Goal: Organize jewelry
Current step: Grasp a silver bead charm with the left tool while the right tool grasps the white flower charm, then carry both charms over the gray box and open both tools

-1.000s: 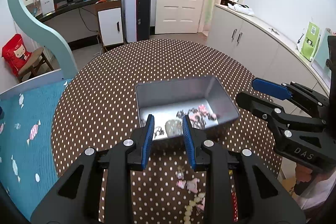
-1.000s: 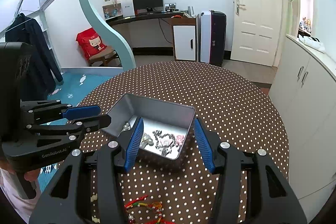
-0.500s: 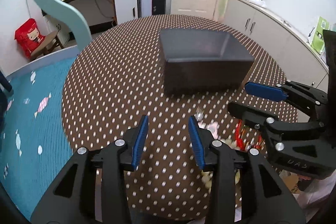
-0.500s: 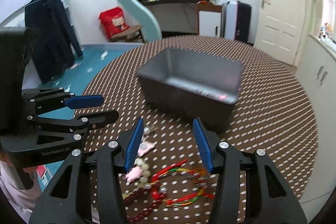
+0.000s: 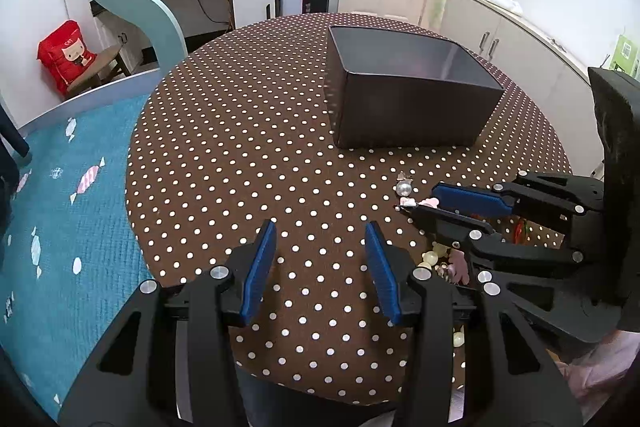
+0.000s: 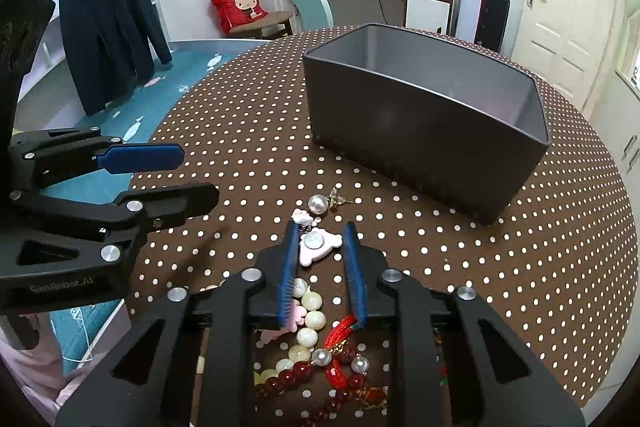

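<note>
- Off to your left, the left gripper [image 5: 318,259] hangs empty over bare tablecloth [image 5: 248,131], jaws spread wide, well apart from the jewelry.
- Between the right gripper's [image 6: 320,247] half-closed, unclamped fingers lies the pink charm [image 6: 318,247], its long axis across the gap; your right hand is far nearer.
- Beads [image 6: 308,311] trail back under that tool; a pearl [image 6: 319,203] sits just ahead.
- Beyond, up and right, stands the grey bin [image 6: 424,131] on the round dotted table, with door and cabinets behind.

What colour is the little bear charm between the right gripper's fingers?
Pale pink, with a silvery round middle; the bear charm shows best in the right wrist view.
</note>
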Demonstrator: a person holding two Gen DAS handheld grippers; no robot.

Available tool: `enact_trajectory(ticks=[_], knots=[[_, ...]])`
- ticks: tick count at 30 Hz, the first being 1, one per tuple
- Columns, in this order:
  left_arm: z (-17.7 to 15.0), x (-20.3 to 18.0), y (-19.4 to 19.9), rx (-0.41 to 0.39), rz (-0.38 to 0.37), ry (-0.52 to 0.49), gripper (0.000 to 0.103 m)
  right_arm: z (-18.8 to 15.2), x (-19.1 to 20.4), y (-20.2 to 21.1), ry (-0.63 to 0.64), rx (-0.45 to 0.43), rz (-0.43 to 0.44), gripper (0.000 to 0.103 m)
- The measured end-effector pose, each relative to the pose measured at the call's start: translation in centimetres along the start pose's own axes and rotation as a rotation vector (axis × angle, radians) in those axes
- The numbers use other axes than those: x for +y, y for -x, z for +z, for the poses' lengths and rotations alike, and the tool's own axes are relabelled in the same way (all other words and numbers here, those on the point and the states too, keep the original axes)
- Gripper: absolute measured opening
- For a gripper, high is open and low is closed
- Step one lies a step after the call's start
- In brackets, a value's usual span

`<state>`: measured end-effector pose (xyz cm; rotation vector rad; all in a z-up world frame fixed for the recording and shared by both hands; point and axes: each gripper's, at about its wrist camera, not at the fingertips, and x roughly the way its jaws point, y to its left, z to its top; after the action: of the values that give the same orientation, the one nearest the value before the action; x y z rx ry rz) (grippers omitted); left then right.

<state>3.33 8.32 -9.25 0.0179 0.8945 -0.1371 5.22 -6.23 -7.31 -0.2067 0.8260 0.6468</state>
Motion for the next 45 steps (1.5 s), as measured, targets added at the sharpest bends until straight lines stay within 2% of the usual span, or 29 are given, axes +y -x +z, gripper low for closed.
enact_trajectory(ticks=[4, 13, 14, 18, 20, 23, 35, 39, 45], knots=[[0.5, -0.7, -0.6, 0.007, -0.015, -0.008, 0.047, 0.1, -0.4, 0.1, -0.012, -0.003, 0.008, 0.021], [2.4, -3.3, -2.7, 0.005, -0.095, -0.054, 0.045, -0.3, -4.5, 2.4, -0.118, -0.063, -0.053, 0.021], [2.5, -3.7, -3.1, 0.009, -0.101, -0.068, 0.04, -0.4, -5.0, 2.6, -0.13, -0.07, -0.06, 0.021], [2.8, -5.2, -4.7, 0.034, -0.071, -0.108, 0.03, -0.9, -6.3, 2.8, -0.168, -0.076, -0.086, 0.021], [2.8, -5.6, -4.8, 0.034, -0.077, -0.126, 0.018, -1.2, -6.6, 2.8, -0.179, -0.074, -0.089, 0.021], [2.9, -5.9, -4.9, 0.033, -0.079, -0.133, 0.012, -1.4, -6.9, 2.6, -0.194, -0.069, -0.089, 0.021], [2.8, -5.8, -4.2, 0.025, -0.072, -0.123, 0.011, -1.8, -6.5, 3.5, -0.193, -0.087, -0.083, 0.021], [3.3, -5.8, -2.8, 0.001, -0.077, -0.114, 0.011, -0.6, -6.2, 4.7, -0.178, -0.107, -0.083, 0.021], [6.1, -5.7, 0.0, -0.069, -0.098, -0.106, 0.011, 2.3, -6.2, 6.1, -0.159, -0.151, -0.083, 0.021]])
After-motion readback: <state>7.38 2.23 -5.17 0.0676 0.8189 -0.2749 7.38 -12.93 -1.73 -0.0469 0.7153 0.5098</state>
